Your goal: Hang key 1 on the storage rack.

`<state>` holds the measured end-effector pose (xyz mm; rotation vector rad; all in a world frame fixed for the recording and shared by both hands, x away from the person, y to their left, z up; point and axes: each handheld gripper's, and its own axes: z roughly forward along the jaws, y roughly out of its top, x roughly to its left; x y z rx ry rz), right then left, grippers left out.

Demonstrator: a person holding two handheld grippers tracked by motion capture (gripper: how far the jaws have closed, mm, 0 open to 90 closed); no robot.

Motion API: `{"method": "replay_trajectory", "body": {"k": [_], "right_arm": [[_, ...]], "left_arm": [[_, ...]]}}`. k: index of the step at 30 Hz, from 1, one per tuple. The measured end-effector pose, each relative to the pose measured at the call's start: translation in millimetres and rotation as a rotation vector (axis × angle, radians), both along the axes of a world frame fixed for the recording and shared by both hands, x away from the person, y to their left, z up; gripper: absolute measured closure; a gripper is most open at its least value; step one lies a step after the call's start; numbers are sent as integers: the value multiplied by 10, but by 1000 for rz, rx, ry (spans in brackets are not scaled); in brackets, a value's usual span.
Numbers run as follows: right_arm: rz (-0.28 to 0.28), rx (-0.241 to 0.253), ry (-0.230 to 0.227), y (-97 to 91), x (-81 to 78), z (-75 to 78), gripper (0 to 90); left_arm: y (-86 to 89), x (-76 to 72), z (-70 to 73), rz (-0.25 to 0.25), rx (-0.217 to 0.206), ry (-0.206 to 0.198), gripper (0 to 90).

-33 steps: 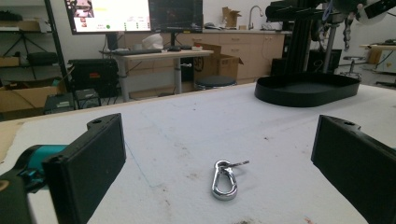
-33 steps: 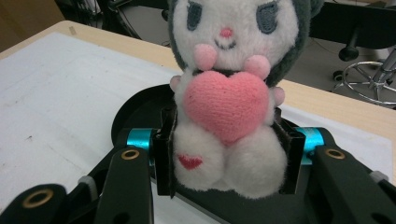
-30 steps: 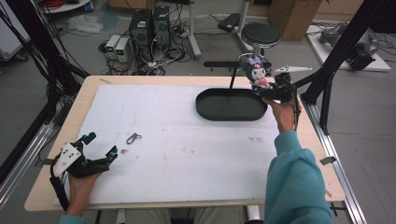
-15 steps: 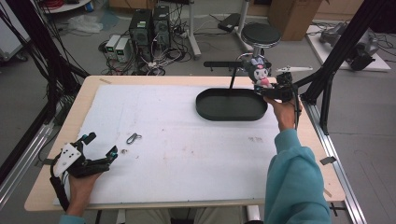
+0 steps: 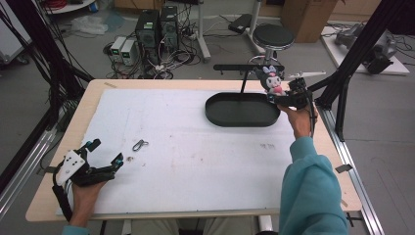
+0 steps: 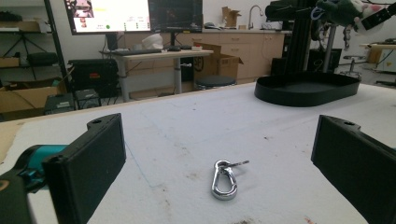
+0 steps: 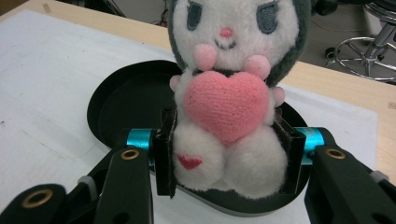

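Note:
A plush toy (image 7: 229,88) with dark ears and a pink heart sits between the pads of my right gripper (image 7: 226,158), which is shut on its lower body. In the high view the plush toy (image 5: 272,81) hangs in the right gripper (image 5: 280,96) above the right end of the black oval tray (image 5: 241,111). A black stand (image 5: 244,73) rises from that tray. My left gripper (image 5: 103,156) rests at the table's near left, jaws wide apart. A small metal carabiner (image 6: 224,178) lies on the white mat ahead of the left gripper (image 6: 219,158), seen too as the carabiner (image 5: 139,145).
The white mat (image 5: 186,147) covers most of the wooden table (image 5: 93,98). A stool (image 5: 273,35) and computer cases (image 5: 156,24) stand on the floor behind. Black frame posts (image 5: 342,83) flank the table's right side.

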<state>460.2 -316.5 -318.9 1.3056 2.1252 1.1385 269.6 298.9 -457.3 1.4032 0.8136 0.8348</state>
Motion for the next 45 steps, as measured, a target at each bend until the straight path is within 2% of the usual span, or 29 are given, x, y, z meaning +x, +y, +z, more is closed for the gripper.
{"method": "replay_trajectory", "body": {"k": [9, 10, 13, 27, 39, 41, 45], "right_arm": [[9, -13, 28, -11, -29, -73, 533], [10, -31, 45, -10, -24, -103, 533], [12, -45, 48, -2, -17, -127, 532], [22, -81, 90, 109, 136, -282, 531], [30, -75, 96, 163, 241, -386, 522], [34, -93, 91, 177, 248, -395, 512], [40, -82, 89, 175, 257, -407, 459]], "left_arm": [[2, -1, 1, -1, 3, 0, 35], [0, -1, 0, -1, 1, 0, 35], [-1, 0, 0, 0, 0, -1, 35], [5, -1, 0, -3, -2, 0, 35], [2, -1, 0, -1, -2, 0, 35], [4, -1, 0, -1, -3, 2, 35], [4, 0, 1, -1, -1, 2, 35]]}}
